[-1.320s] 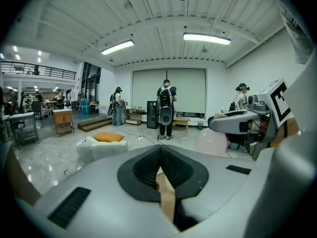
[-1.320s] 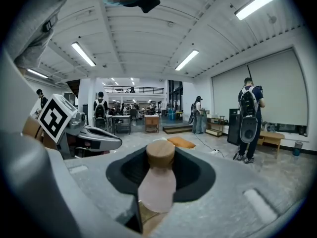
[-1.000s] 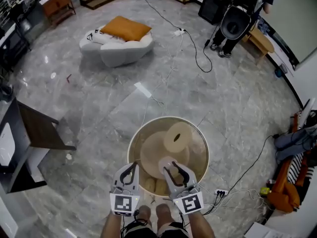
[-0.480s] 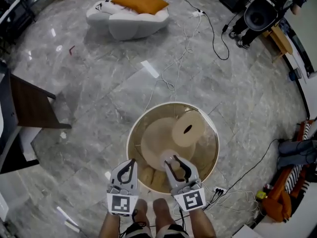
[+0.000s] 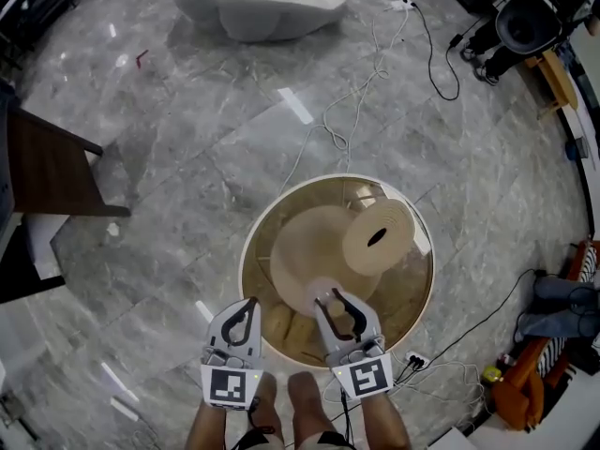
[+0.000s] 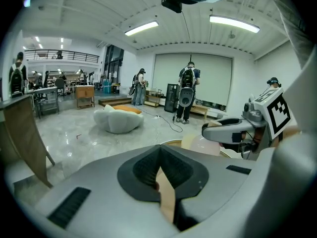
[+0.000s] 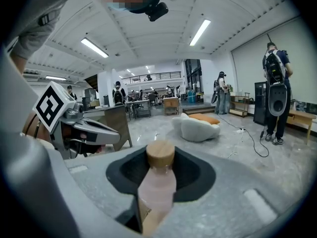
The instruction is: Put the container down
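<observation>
The container [image 7: 157, 182], a pale pink translucent bottle with a round wooden lid, is being clamped between the right gripper [image 5: 330, 298] jaws, pointing lid-forward and hovering over the round table [image 5: 408, 303], near its edge.

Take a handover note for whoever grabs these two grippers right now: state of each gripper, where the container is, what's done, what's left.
Left gripper: jaws together, nothing clearly held, by the near rim of the round table.
Right gripper: shut on the pinkish container with the wooden lid, over the table's near part.
Done: container gripped, at the table.
Left: not yet set down. Lower it onto a bare spot, probably clear of the beige roll, then open the right jaws.
</observation>
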Tool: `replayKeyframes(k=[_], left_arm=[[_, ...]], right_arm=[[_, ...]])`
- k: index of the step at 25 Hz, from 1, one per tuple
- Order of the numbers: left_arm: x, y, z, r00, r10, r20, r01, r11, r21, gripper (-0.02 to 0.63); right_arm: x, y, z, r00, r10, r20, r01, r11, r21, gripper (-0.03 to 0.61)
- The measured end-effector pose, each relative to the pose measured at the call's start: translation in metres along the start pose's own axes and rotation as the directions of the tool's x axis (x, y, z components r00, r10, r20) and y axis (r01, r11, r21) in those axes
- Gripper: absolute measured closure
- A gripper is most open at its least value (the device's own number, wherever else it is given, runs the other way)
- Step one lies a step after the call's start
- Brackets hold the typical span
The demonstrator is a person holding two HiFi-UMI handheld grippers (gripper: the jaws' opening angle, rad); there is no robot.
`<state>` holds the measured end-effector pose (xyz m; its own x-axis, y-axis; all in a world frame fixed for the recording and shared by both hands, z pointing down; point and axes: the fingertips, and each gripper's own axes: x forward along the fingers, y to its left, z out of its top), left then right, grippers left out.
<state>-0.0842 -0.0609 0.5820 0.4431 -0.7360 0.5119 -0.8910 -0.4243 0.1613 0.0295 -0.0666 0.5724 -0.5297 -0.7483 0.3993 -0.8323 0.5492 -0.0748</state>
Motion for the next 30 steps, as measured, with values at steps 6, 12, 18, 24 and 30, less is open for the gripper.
replayKeyframes(k=[6, 12, 18, 24, 30], left_arm=[[0.019, 0.009, -0.041, 0.999, 0.003, -0.035, -0.003, 1.000, -0.008, 0.600], [0.034, 0.015, -0.072, 0.998, 0.004, -0.064, -0.006, 1.000, -0.023, 0.600], [0.046, 0.014, -0.093, 0.997, -0.005, -0.073, 0.002, 0.999, -0.035, 0.600], [0.056, 0.019, -0.114, 0.996, -0.010, -0.089, 0.006, 0.999, -0.048, 0.600], [0.066, 0.022, -0.133, 0.995, -0.016, -0.095, 0.011, 0.999, -0.053, 0.600]], right_arm=[[0.018, -0.004, -0.039, 1.000, 0.004, -0.015, -0.004, 1.000, 0.009, 0.448], [0.029, -0.005, -0.072, 0.999, 0.010, -0.036, -0.009, 1.000, 0.012, 0.448], [0.040, -0.008, -0.098, 0.999, 0.008, -0.043, -0.008, 1.000, 0.006, 0.447], [0.053, -0.005, -0.121, 0.998, 0.014, -0.054, -0.014, 1.000, 0.006, 0.446], [0.062, -0.002, -0.144, 0.997, 0.022, -0.071, -0.021, 1.000, 0.013, 0.446]])
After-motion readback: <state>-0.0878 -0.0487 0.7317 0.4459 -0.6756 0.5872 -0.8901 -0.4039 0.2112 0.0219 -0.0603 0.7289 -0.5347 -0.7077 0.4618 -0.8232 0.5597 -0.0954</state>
